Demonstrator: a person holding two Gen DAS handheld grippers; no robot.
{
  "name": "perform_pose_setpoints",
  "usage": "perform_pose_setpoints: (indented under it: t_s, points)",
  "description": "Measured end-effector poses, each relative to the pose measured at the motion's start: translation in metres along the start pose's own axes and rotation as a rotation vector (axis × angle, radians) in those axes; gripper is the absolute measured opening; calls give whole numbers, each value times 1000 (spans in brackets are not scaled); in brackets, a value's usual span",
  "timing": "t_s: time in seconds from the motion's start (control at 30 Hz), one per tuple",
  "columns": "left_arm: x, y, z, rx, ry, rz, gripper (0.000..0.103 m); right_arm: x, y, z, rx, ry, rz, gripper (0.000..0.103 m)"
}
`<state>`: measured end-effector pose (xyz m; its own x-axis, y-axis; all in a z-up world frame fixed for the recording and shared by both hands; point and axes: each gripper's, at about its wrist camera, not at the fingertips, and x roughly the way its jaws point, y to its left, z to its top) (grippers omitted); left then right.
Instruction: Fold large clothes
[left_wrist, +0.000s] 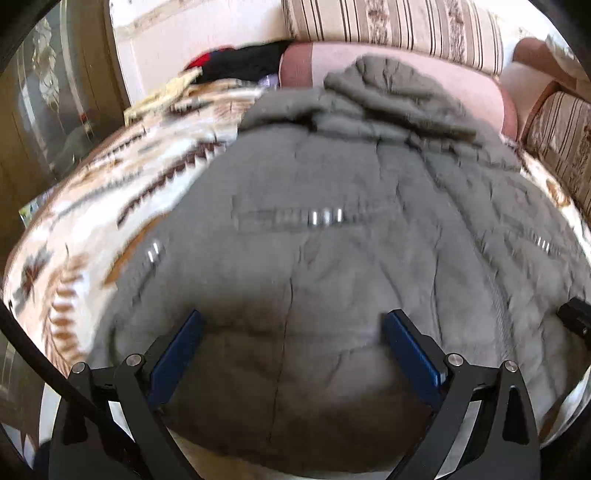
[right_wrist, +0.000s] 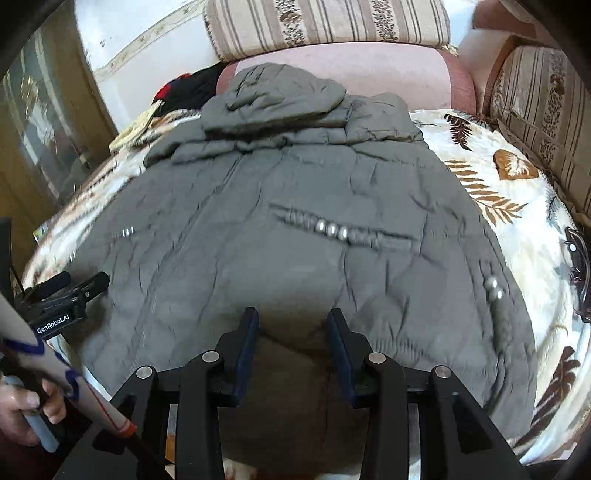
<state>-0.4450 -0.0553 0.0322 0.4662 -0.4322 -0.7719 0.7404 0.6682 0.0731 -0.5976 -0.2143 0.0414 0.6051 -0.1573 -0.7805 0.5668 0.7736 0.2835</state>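
A: Left wrist view: the left gripper (left_wrist: 291, 325) points steeply down over a grey hooded jacket (left_wrist: 332, 236), its blue-padded fingers (left_wrist: 410, 347) spread wide with nothing between them, only cloth below.

B: Where does the jacket lie?

A: It lies flat on a leaf-patterned blanket (left_wrist: 74, 236), hood toward twelve o'clock against a pink cushion (left_wrist: 476, 96). Striped sofa cushions (left_wrist: 399, 29) rise behind. A dark, red-trimmed garment (left_wrist: 240, 62) sits at eleven o'clock. At three o'clock, a black piece of the other gripper enters the edge.

B: And the right wrist view?

A: The right gripper (right_wrist: 293, 332) also tilts down over the jacket's (right_wrist: 280, 229) lower half, jaws partly apart, empty. Whether the tips touch the cloth cannot be told.

B: Anything around it?

A: At nine o'clock the left gripper (right_wrist: 77, 286) hovers near the jacket's edge; a hand (right_wrist: 22, 406) grips its handle at eight o'clock. The blanket (right_wrist: 517, 206) spreads at three o'clock. No containers appear.
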Motion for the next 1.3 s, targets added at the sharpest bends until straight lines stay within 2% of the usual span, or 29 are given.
perform_pose_setpoints:
  t_s: [0.07, 0.27, 1.3]
  points:
    - [1, -3, -4, 20, -22, 17, 100, 4, -1, -7, -1, -3, -25, 53]
    - [7, -6, -7, 37, -41, 36, 103, 12, -1, -14, -8, -26, -42, 56]
    - [11, -8, -7, 42, -63, 48, 103, 12, 1, -16, -31, -42, -53, 61]
